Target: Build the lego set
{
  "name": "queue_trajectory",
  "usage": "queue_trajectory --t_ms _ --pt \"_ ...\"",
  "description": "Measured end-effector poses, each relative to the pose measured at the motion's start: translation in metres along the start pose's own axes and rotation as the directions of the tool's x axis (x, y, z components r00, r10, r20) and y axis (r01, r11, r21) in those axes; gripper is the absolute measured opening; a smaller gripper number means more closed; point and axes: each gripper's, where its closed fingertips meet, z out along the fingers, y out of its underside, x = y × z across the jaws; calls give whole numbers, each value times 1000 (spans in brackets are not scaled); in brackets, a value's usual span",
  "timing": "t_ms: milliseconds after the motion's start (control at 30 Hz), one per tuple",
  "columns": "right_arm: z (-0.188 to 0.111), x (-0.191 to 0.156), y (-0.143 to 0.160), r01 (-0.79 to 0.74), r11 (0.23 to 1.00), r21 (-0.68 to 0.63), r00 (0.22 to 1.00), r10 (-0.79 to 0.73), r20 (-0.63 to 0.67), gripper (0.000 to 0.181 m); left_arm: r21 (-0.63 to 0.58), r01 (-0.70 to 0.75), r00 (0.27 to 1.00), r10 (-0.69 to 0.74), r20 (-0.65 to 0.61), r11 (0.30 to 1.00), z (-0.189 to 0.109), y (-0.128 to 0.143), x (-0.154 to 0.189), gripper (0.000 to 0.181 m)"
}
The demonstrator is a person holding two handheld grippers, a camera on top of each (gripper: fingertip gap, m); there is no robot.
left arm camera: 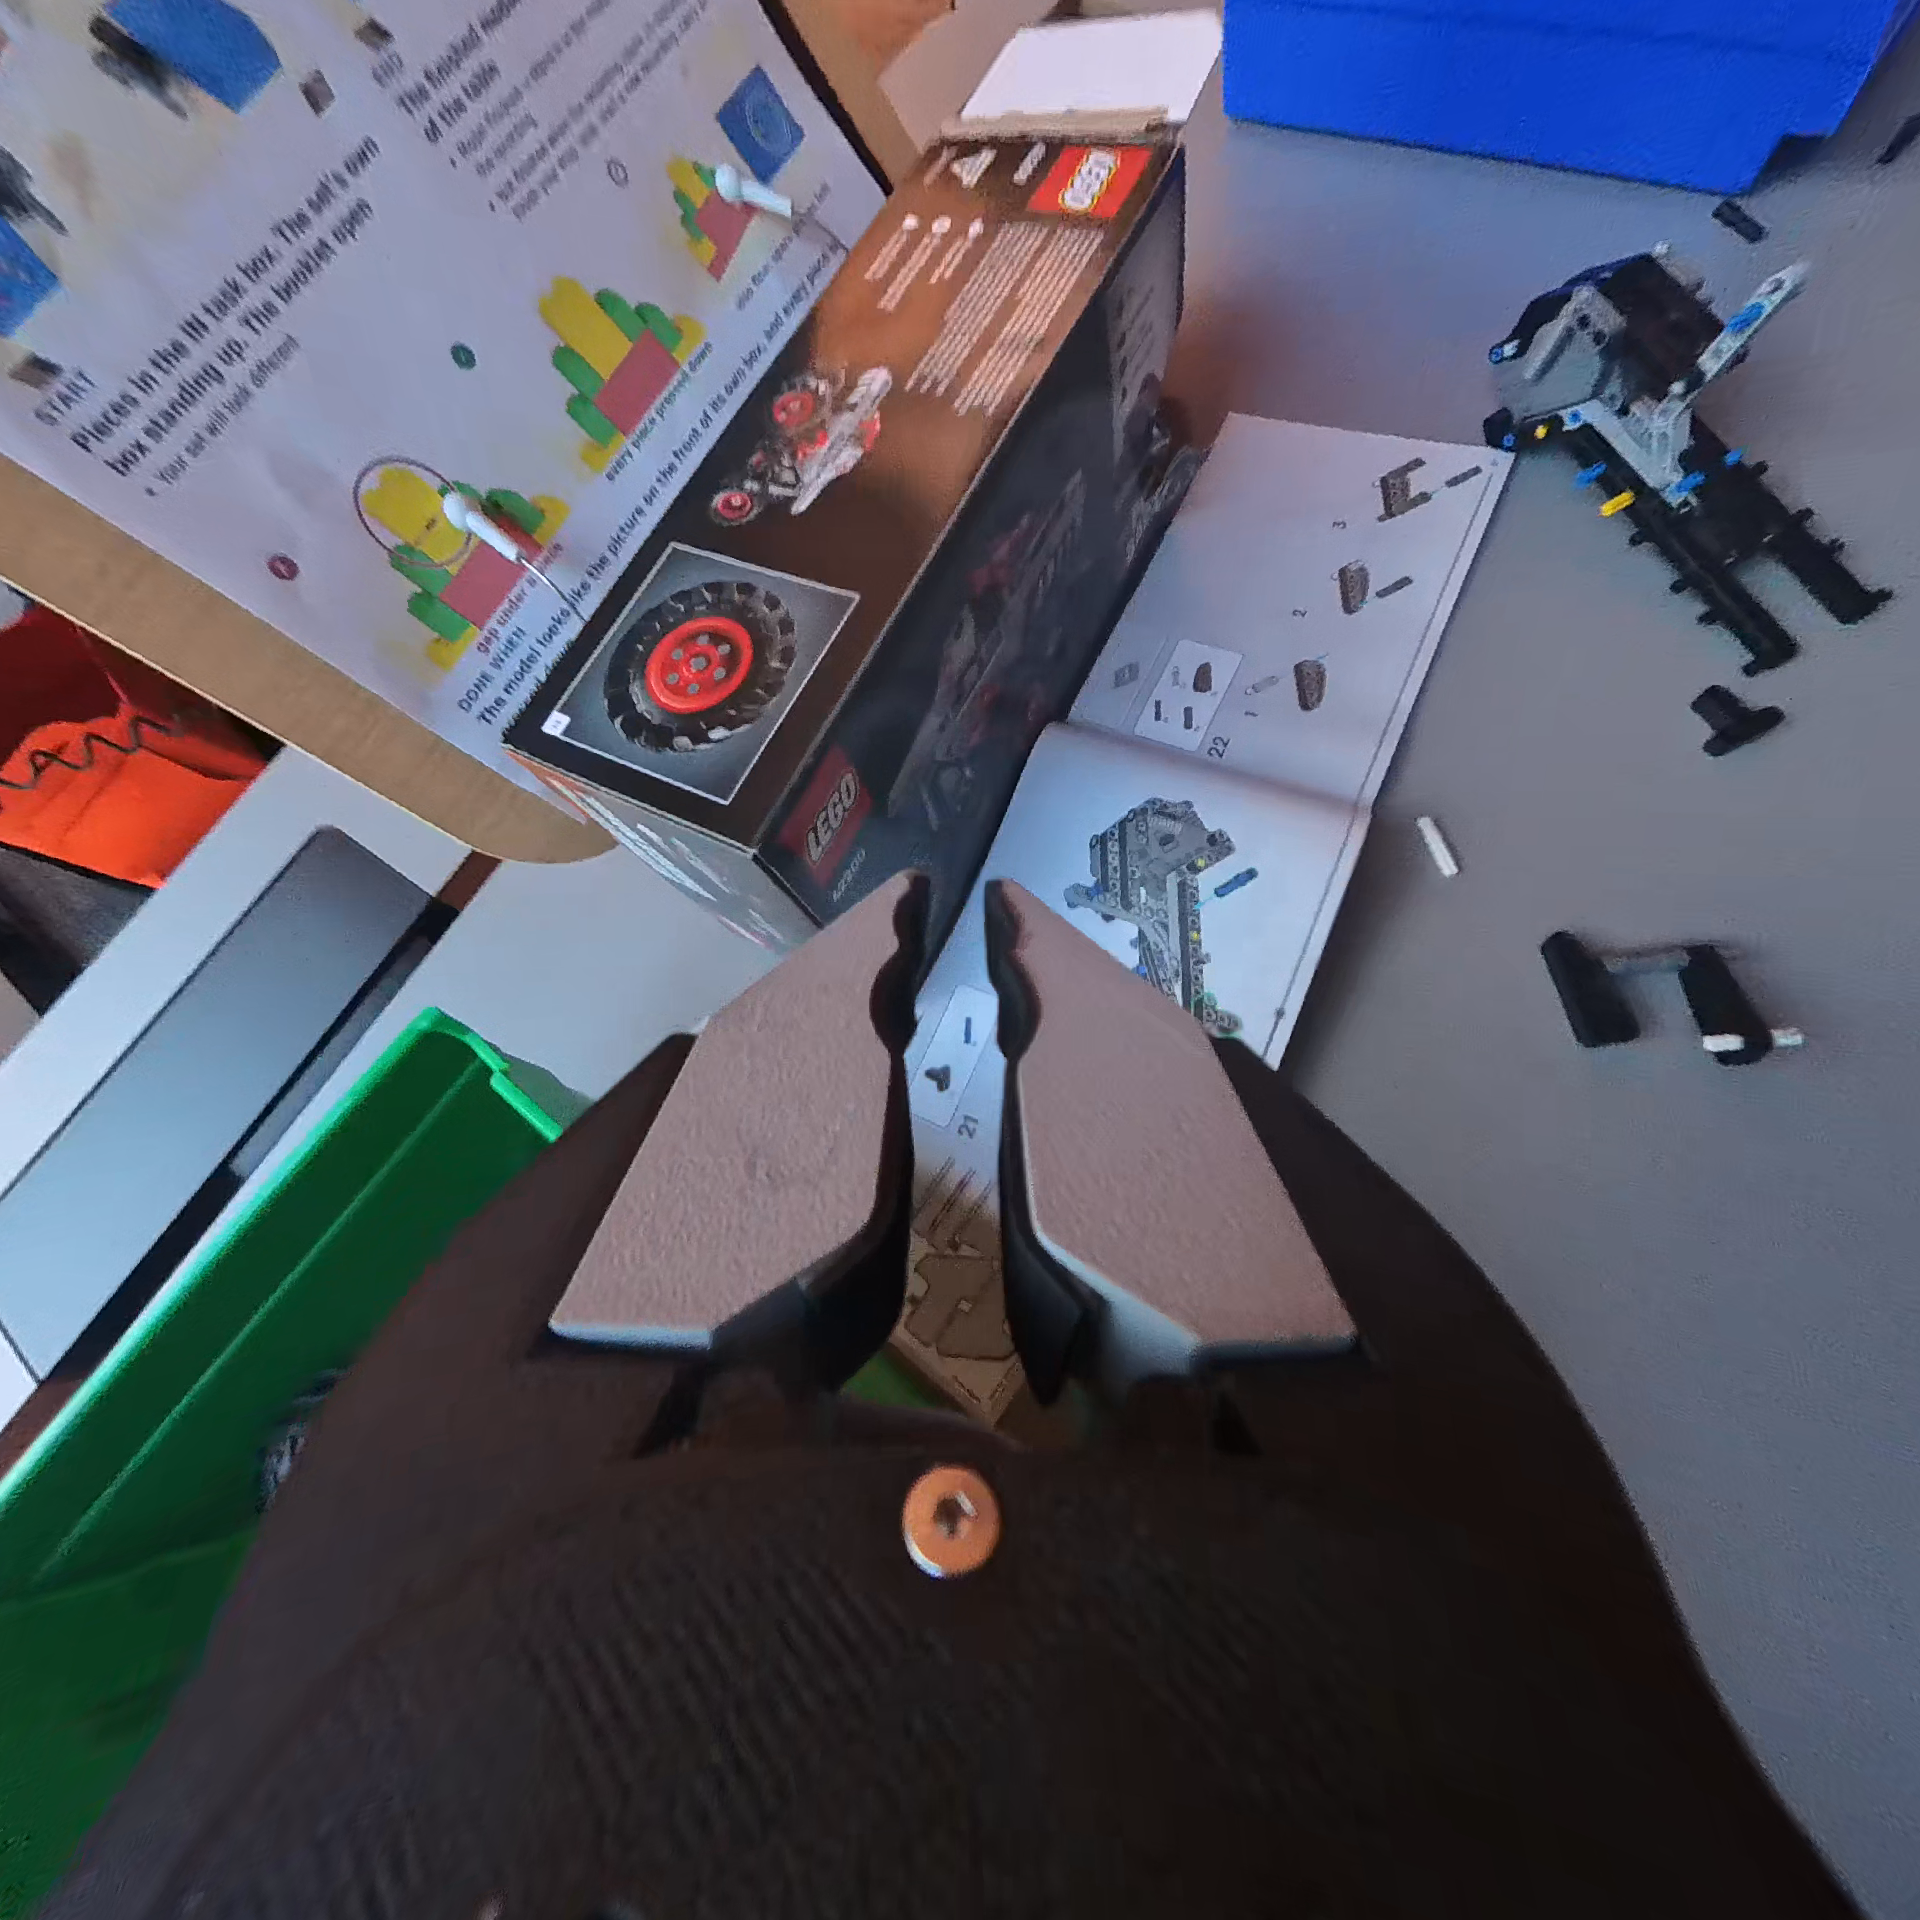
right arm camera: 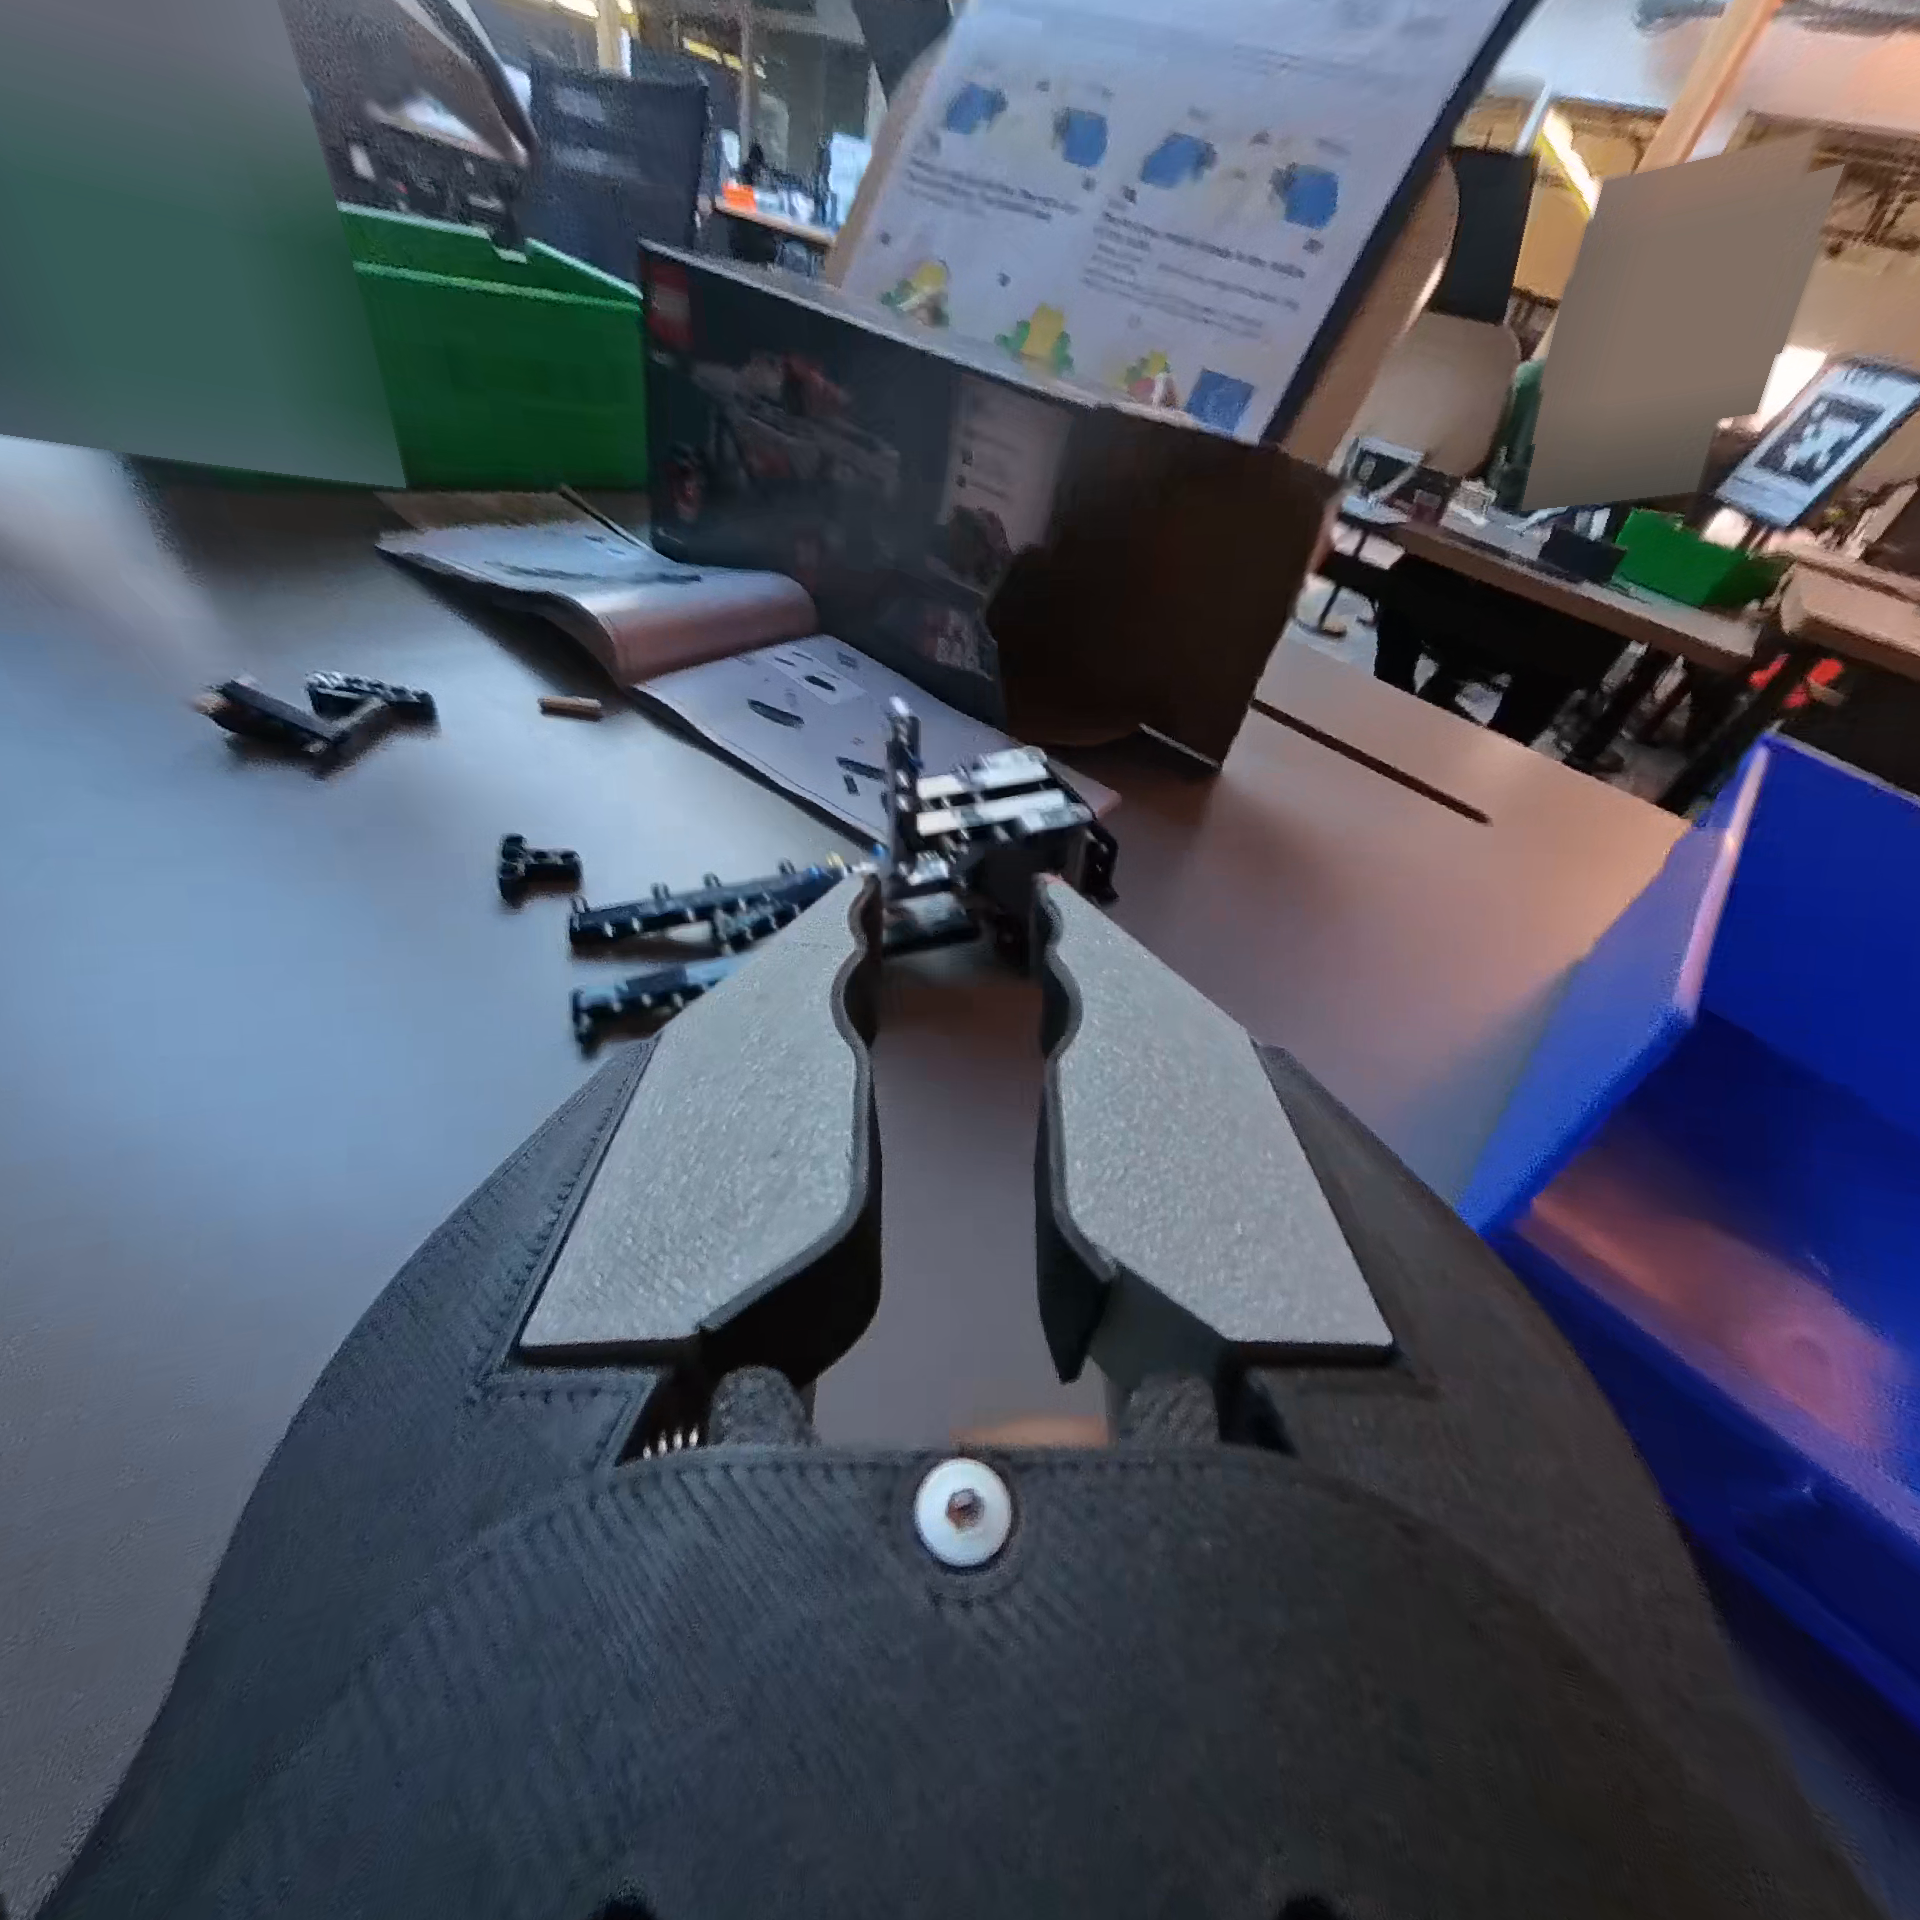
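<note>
right hand-held gripper apart, empty, near model; left hand-held gripper narrowly apart over booklet.

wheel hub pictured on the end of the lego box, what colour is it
Red, inside a black tyre, on the lego box. The left wrist view shows it best.

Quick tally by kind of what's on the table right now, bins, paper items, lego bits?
Bins: 2, green bin, blue bin
Set box: 1
Open booklet: 1
Part-built model: 1
Loose pieces: 3, T-piece, white pin, black-grey subassembly
Total: 8
</note>
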Motion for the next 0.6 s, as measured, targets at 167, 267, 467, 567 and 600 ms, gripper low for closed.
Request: queue_trajectory --t_ms 167,267,467,567,600 --pt "9 -35 -5 72 997 -8 997 -72 -17 19 -10 -24 999 24 -21 1000 3 2 5 11" --pt "16 -40 4 122 989 -80 992 -124 -30 22 -14 -36 999 35 -36 999 7 2 12 12" --pt "13 -39 -2 83 996 -38 996 -84 -11 22 -25 -40 994 37 -104 999 15 1 42 13" --pt "14 -43 0 110 992 -53 994 -110 -2 22 -49 -69 984 60 -165 996 24 3 71 13" --pt "15 -44 1 118 991 -60 993 -118 -1 22 -75 -104 983 91 -159 992 27 7 76 15"
